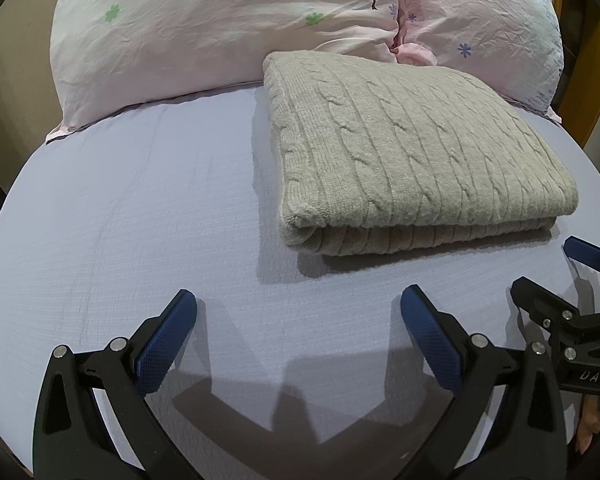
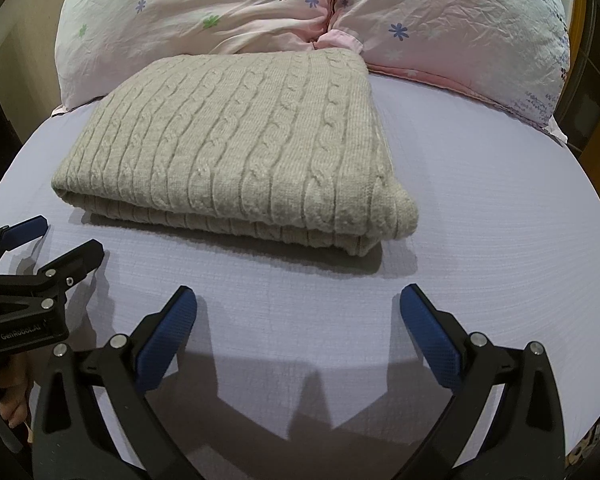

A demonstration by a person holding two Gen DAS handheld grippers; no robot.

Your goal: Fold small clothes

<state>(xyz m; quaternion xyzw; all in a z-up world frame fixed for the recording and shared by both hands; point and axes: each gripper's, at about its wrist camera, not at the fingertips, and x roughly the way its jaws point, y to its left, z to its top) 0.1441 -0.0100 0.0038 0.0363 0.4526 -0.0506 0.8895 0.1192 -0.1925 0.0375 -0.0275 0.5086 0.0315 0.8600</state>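
Note:
A beige cable-knit sweater (image 1: pixel 404 148) lies folded into a thick rectangle on the lilac bed sheet (image 1: pixel 140 208); it also shows in the right wrist view (image 2: pixel 236 148). My left gripper (image 1: pixel 298 300) is open and empty, over bare sheet short of the sweater's near left corner. My right gripper (image 2: pixel 298 300) is open and empty, over bare sheet short of the sweater's near right corner. Each gripper shows at the edge of the other's view, the right gripper (image 1: pixel 544 268) and the left gripper (image 2: pixel 68 236), both with jaws apart.
Two pink floral pillows (image 1: pixel 220 28) (image 2: pixel 460 28) lie against the head of the bed, just behind the sweater. A wooden frame (image 2: pixel 588 80) stands at the far right. The lilac sheet (image 2: pixel 480 220) spreads around the sweater.

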